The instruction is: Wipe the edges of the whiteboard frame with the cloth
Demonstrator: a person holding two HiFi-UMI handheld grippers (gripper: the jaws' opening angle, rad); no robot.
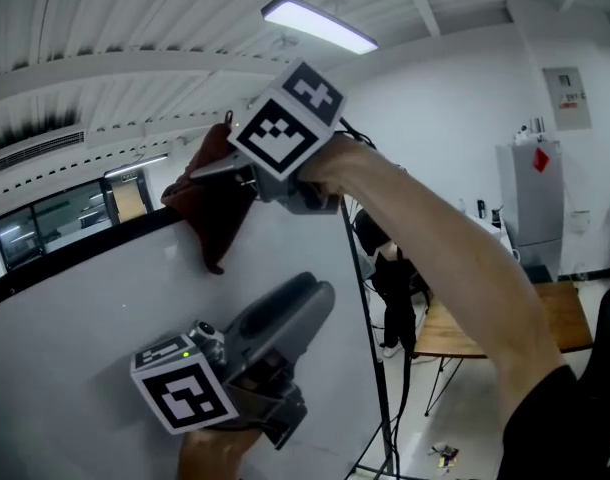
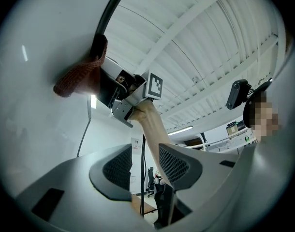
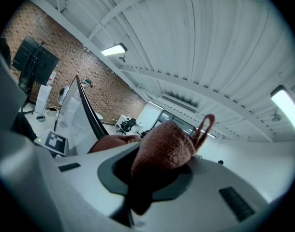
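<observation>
head view: wooden table (image 1: 570, 313) beyond whiteboard (image 1: 135, 298)

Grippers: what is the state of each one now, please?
Left gripper: open, holding nothing.
Right gripper: closed on the red-brown cloth.

head view up along the whiteboard (image 1: 85, 318) toward the ceiling (image 1: 105, 28), both gripper views upward too, cloth (image 1: 213, 203) in all three
</observation>
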